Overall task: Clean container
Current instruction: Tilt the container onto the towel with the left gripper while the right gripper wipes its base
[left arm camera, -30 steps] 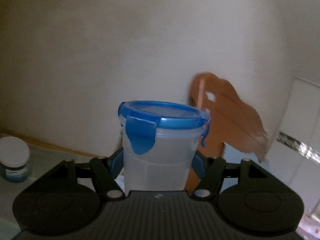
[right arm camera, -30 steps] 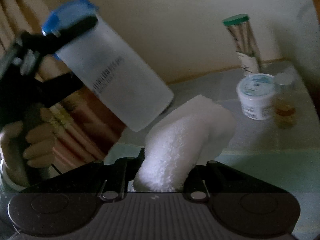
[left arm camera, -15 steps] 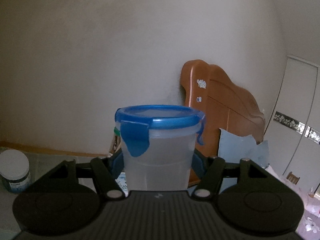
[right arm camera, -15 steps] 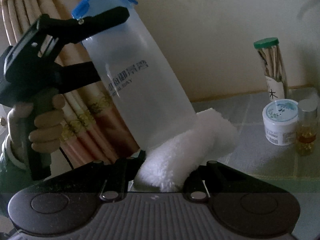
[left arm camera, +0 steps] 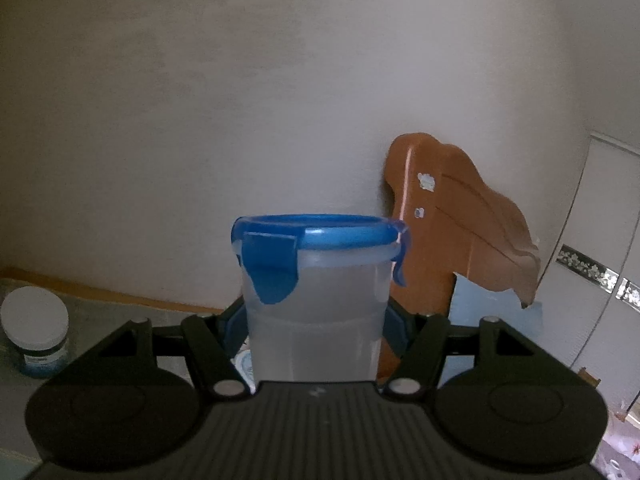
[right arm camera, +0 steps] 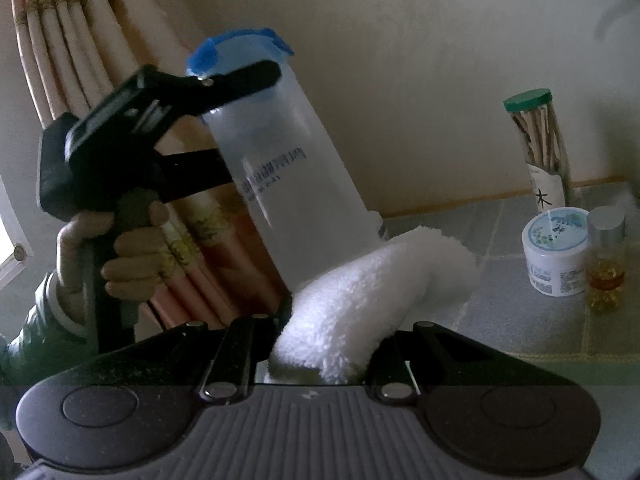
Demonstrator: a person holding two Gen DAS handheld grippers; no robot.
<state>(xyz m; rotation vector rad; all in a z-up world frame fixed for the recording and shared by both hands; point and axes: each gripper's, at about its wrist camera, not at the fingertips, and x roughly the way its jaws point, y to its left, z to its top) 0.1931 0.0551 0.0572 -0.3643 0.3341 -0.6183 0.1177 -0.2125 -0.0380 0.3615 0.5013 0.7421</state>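
A tall translucent container (left arm camera: pixel 316 320) with a blue clip lid (left arm camera: pixel 320 232) is held in the air by my left gripper (left arm camera: pixel 316 320), whose jaws are shut on its upper body. From the right wrist the same container (right arm camera: pixel 296 184) leans to the left, lid up, with the left gripper (right arm camera: pixel 244 120) clamped just under the lid. My right gripper (right arm camera: pixel 336 344) is shut on a folded white fluffy cloth (right arm camera: pixel 372 296). The cloth's far end presses against the container's bottom corner.
A grey tiled counter (right arm camera: pixel 520 320) holds a white cream jar (right arm camera: pixel 556 248), a small amber bottle (right arm camera: pixel 606 260) and a green-capped tube of sticks (right arm camera: pixel 540 148). A striped curtain (right arm camera: pixel 80 48) hangs at left. A wooden headboard (left arm camera: pixel 460 240) and another white jar (left arm camera: pixel 36 328) show in the left wrist view.
In the right wrist view the container has swung from steeply tilted to nearly upright and moved rightward. The cloth now touches its lower end. The left wrist view has panned slightly along the wall.
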